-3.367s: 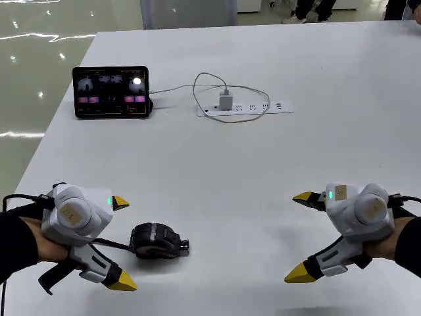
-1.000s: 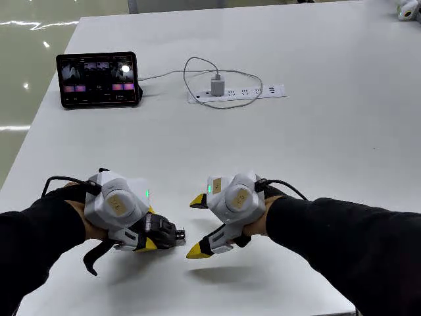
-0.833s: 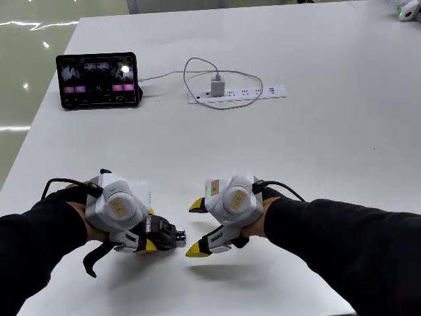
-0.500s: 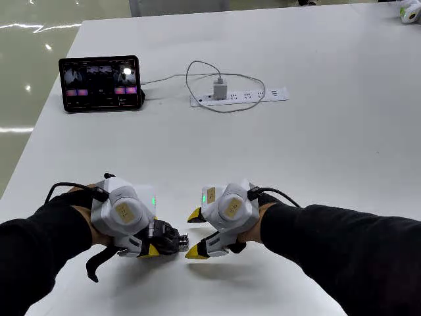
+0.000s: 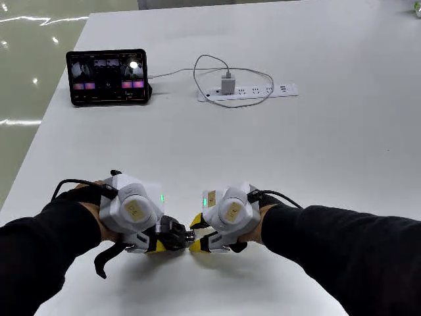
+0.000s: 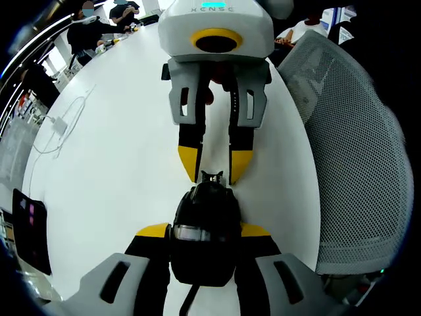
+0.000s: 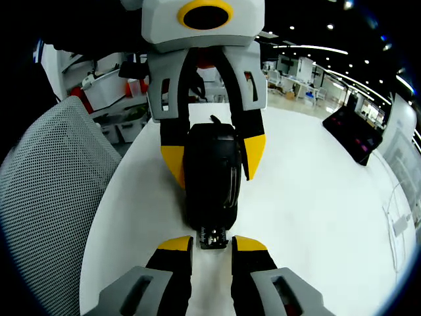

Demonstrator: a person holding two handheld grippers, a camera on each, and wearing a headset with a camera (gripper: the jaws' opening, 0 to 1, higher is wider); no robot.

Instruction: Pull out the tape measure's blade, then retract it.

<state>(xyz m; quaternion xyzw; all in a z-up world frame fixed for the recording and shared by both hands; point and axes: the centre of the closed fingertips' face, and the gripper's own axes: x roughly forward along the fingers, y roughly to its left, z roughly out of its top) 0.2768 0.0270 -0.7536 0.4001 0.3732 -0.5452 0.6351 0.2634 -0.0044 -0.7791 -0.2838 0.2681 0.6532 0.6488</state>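
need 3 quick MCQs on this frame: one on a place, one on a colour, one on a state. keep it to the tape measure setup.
1. In the head view, the tablet lies where relative to the power strip?
A. to its left
B. to its right
C. on top of it

2. What colour are the jaw tips of the left tool?
A. red
B. yellow
C. blue

3. The tape measure is:
A. lying free
B. clamped in the left tool, blade in
C. clamped, blade pulled far out

Key:
1 A, the tablet sits at the far left, the strip nearer the middle.
2 B, both tips show yellow.
3 B, the jaws flank the case and the hook sits at its mouth.
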